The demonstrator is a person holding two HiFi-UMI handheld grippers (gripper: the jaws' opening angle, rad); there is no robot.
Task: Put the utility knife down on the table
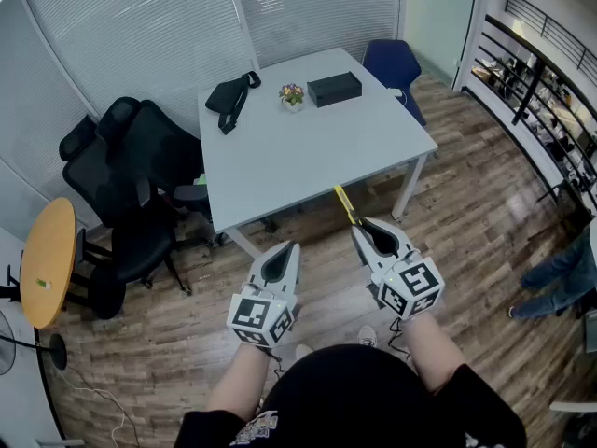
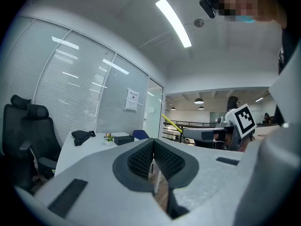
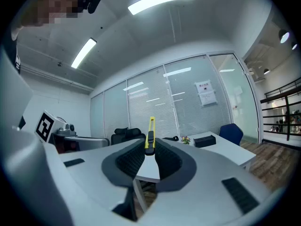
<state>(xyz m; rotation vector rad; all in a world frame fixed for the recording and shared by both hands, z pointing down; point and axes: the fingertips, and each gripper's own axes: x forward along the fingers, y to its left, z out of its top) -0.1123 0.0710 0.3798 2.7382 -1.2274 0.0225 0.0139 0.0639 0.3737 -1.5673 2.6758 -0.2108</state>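
A yellow utility knife (image 1: 345, 203) sticks out forward from my right gripper (image 1: 358, 229), whose jaws are shut on its handle; in the right gripper view the utility knife (image 3: 150, 135) stands up between the ribbed pads. It hangs in the air just short of the near edge of the light grey table (image 1: 308, 152). My left gripper (image 1: 291, 247) is level beside it, jaws shut with nothing between them. From the left gripper view the knife (image 2: 171, 125) and the right gripper (image 2: 186, 133) appear at the right.
On the table's far side lie a black pouch (image 1: 231, 94), a small flower pot (image 1: 292, 94) and a black box (image 1: 334, 89). Black office chairs (image 1: 131, 180) stand left, a blue chair (image 1: 392, 63) far right, a round wooden table (image 1: 47, 261) at the left edge.
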